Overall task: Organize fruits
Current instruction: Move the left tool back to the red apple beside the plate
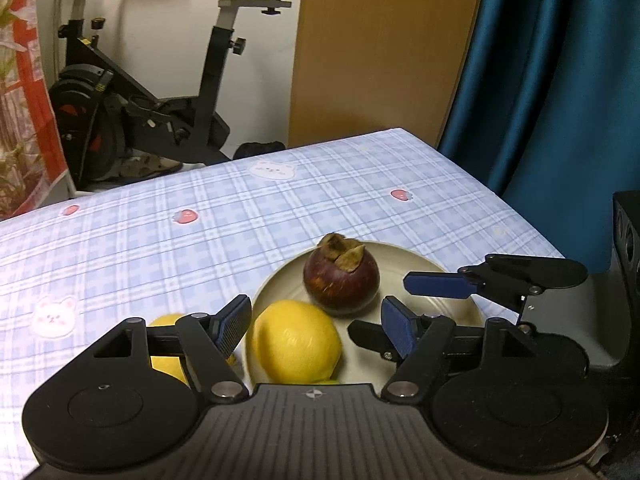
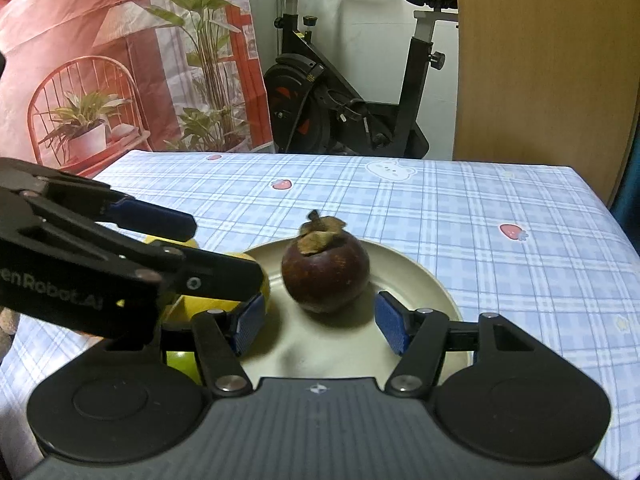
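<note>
A beige plate (image 1: pixel 404 254) (image 2: pixel 424 280) lies on the checked tablecloth. A dark purple mangosteen (image 1: pixel 341 278) (image 2: pixel 325 276) sits on it, with a yellow lemon (image 1: pixel 295 342) (image 2: pixel 208 304) at its near left. A second yellow fruit (image 1: pixel 166 356) lies on the cloth left of the plate. My left gripper (image 1: pixel 316 330) is open, its fingers on either side of the lemon. My right gripper (image 2: pixel 320 322) is open, just short of the mangosteen; it also shows in the left wrist view (image 1: pixel 436 284). A green fruit (image 2: pixel 180 362) peeks from under my left gripper's body.
The table (image 1: pixel 200 216) has its far edge close behind the plate. An exercise bike (image 2: pixel 340 100), a wooden panel (image 1: pixel 380 48) and a blue curtain (image 1: pixel 560 80) stand beyond. A black speaker (image 1: pixel 628 240) is at the right.
</note>
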A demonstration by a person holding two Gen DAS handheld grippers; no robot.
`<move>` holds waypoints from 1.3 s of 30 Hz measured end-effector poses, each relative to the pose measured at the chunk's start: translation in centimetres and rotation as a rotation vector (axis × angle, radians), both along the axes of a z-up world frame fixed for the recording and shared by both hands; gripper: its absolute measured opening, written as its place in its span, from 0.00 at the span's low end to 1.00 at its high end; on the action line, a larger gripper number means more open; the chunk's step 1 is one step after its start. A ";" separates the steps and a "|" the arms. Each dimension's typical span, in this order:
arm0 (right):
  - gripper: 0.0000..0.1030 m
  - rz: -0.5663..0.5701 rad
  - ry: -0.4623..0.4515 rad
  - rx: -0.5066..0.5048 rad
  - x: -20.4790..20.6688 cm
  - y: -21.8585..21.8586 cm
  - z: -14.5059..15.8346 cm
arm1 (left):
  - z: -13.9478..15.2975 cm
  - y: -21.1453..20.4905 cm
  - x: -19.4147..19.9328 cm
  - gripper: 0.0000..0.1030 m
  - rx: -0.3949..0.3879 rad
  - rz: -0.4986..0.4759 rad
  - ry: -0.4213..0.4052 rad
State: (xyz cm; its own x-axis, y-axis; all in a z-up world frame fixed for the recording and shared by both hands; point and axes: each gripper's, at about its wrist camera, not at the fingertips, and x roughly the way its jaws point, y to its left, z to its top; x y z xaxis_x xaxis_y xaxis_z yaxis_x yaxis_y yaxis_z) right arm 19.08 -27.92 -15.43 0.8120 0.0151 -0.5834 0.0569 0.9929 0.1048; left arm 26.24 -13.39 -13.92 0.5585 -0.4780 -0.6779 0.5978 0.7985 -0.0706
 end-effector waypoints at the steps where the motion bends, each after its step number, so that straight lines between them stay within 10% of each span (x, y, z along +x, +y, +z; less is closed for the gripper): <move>1: 0.62 -0.003 -0.001 -0.001 -0.1 0.2 0.1 | 0.1 0.3 -0.2 0.72 0.003 0.006 -0.006; 39: 0.61 0.099 0.016 0.001 -2.1 9.6 0.7 | 1.0 13.1 -2.0 0.71 -0.030 0.151 -0.017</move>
